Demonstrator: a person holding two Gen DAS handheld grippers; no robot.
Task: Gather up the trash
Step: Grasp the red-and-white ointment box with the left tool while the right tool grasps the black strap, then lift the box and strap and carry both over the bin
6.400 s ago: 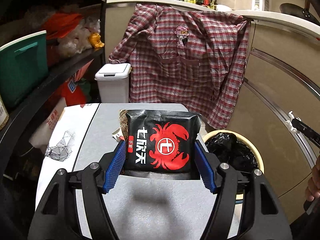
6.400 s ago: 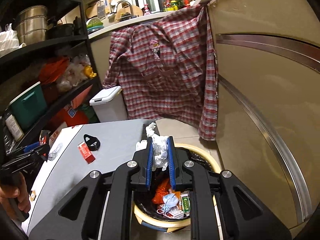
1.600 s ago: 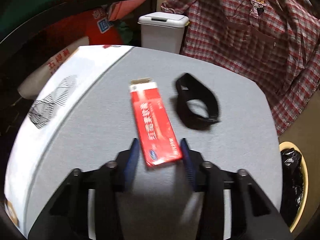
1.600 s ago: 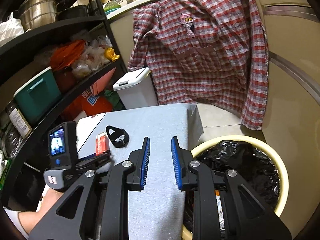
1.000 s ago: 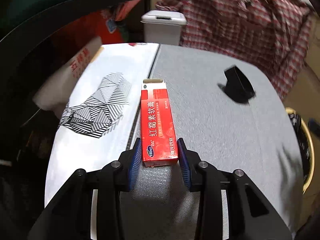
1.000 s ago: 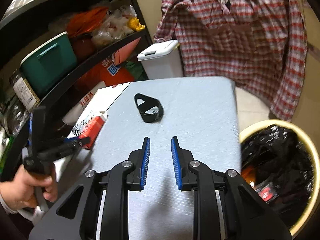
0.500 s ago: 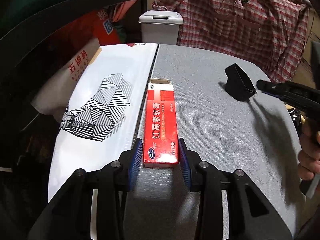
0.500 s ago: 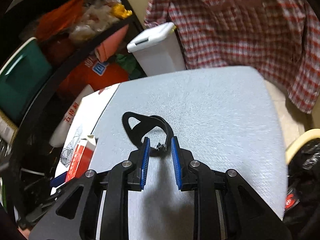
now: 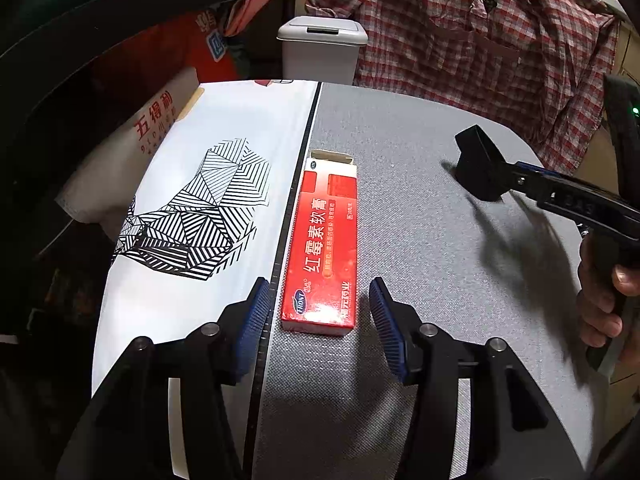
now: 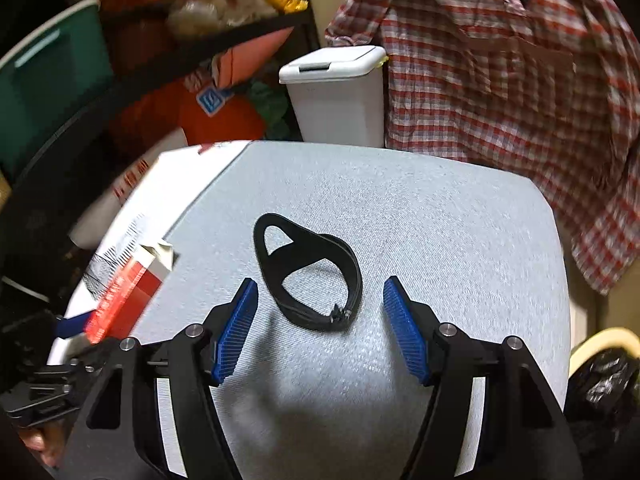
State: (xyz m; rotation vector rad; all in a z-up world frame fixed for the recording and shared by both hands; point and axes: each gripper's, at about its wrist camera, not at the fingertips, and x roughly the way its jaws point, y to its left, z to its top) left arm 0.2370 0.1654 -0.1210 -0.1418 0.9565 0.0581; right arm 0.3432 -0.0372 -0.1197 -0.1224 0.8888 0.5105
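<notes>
1. My left tongs (image 9: 318, 312) are opening; the pads stand clear on either side of the red box (image 9: 322, 258) and press on nothing. The box lies flat on the grey worktop (image 9: 420, 248), its long edge right along the dark seam beside the white patterned sheet (image 9: 192, 184).
2. My right tongs (image 10: 320, 320) are opening too, wide apart, with the near end of the black mask (image 10: 310, 276) between the pads but untouched. The mask lies loose on the worktop, its loop pointing away from me.
3. Risk on the left: the left pad (image 9: 256, 312) sits over the seam. If I close low, I judge it may catch the sheet's edge and skew the box instead of gripping it.
4. The box's far flap looks open. I judge thin card could crush or slide out if I squeeze only the near end.
5. Risk on the right: the mask is soft and flat. Closing above it would catch nothing; closing on one strap could let it dangle and snag.
6. The bin with the black liner (image 10: 600, 380) is at the lower right edge of the right view, off the worktop's edge. A loosely held piece could drop on the floor short of it.
7. Both tongs work close together, so crossing toward the bin risks a knock.
</notes>
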